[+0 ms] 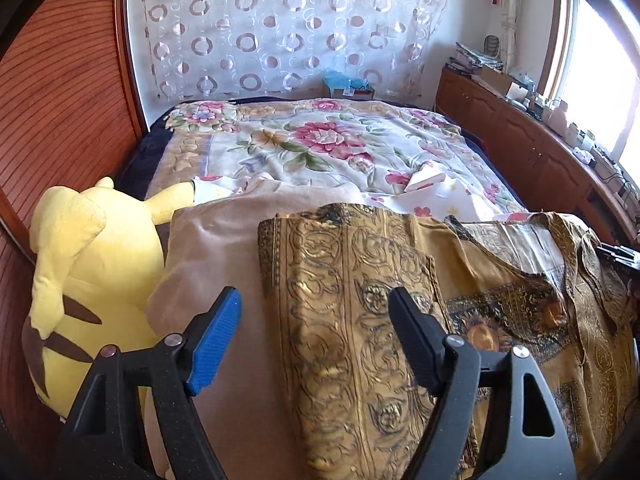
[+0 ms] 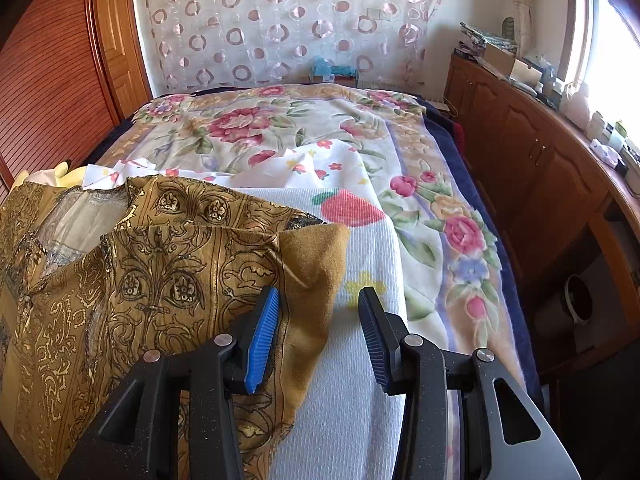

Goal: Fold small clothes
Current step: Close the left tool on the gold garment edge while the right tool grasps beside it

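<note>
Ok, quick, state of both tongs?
Left tongs: open, above the gold patterned garment, holding nothing.
Right tongs: open, empty, garment edge between.

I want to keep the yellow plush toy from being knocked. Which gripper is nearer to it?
Left. The left gripper hovers right beside the yellow plush toy; the right gripper is at the garment's far edge.

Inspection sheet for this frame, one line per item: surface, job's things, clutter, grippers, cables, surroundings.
Surface: bed with floral blanket; white waffle towel at the near edge.
Job's things: gold patterned garment spread out, one sleeve folded in.
Clutter: yellow plush toy; beige cloth; white printed sheet.
Grippers: left gripper open above the garment; right gripper open, garment edge between its jaws, not pinched.
Cables: nothing seen.
Surroundings: wooden cabinets, circle-patterned curtain, window.
</note>
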Tool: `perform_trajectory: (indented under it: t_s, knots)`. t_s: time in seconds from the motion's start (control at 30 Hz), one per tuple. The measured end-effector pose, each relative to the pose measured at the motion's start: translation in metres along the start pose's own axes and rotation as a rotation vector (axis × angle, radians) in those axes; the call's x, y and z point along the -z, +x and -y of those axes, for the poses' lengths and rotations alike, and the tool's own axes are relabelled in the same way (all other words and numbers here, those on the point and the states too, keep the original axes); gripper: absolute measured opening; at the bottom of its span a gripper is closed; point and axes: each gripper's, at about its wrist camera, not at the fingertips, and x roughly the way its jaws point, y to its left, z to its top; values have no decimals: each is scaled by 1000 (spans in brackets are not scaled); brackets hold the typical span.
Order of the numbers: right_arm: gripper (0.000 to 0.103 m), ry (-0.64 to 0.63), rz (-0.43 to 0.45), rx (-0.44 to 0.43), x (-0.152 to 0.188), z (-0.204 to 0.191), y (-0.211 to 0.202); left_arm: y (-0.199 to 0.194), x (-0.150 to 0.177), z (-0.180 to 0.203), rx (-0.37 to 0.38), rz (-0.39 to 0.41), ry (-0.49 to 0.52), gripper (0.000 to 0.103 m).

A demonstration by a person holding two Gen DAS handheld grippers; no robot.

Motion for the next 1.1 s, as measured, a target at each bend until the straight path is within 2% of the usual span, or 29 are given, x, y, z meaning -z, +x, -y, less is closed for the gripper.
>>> perform_trajectory:
  t_s: [0.1, 0.17, 0.33, 0.7, 0.73, 0.77, 0.83, 0.87, 1.0, 1.03, 1.07, 1.1]
  knots:
    - [43, 0, 0, -1, 0, 0, 0, 6, -6, -9, 28, -11, -24, 65]
    - [43, -1, 0, 0, 0, 0, 0, 10, -9, -15, 50, -16, -46, 62]
    - [43, -1, 1, -1, 0, 1, 0, 12, -11, -18, 46, -18, -54, 57]
    - [44, -2, 1, -3, 0, 1, 0, 19, -11, -19, 69, -27, -69, 55]
    - [44, -2, 1, -3, 0, 1, 0, 19, -10, -18, 72, -26, -65, 53]
    - [44, -2, 1, -3, 0, 1, 0, 18, -10, -17, 81, -20, -60, 33]
    - [44, -3, 2, -3, 0, 1, 0, 16, -10, -15, 96, -13, -51, 21]
    - [44, -3, 2, -3, 0, 1, 0, 14, -9, -12, 104, -6, -42, 12]
    - [43, -3, 2, -5, 0, 1, 0, 0, -8, 4, 102, 29, 14, 8]
    - [33, -5, 3, -10, 0, 0, 0, -4, -7, 8, 106, 39, 20, 7]
    - [13, -16, 6, -31, 0, -2, -1, -11, -6, 12, 109, 54, 27, 6]
    - [8, -37, 6, -60, 0, -6, -1, -16, -6, 15, 111, 66, 33, 6]
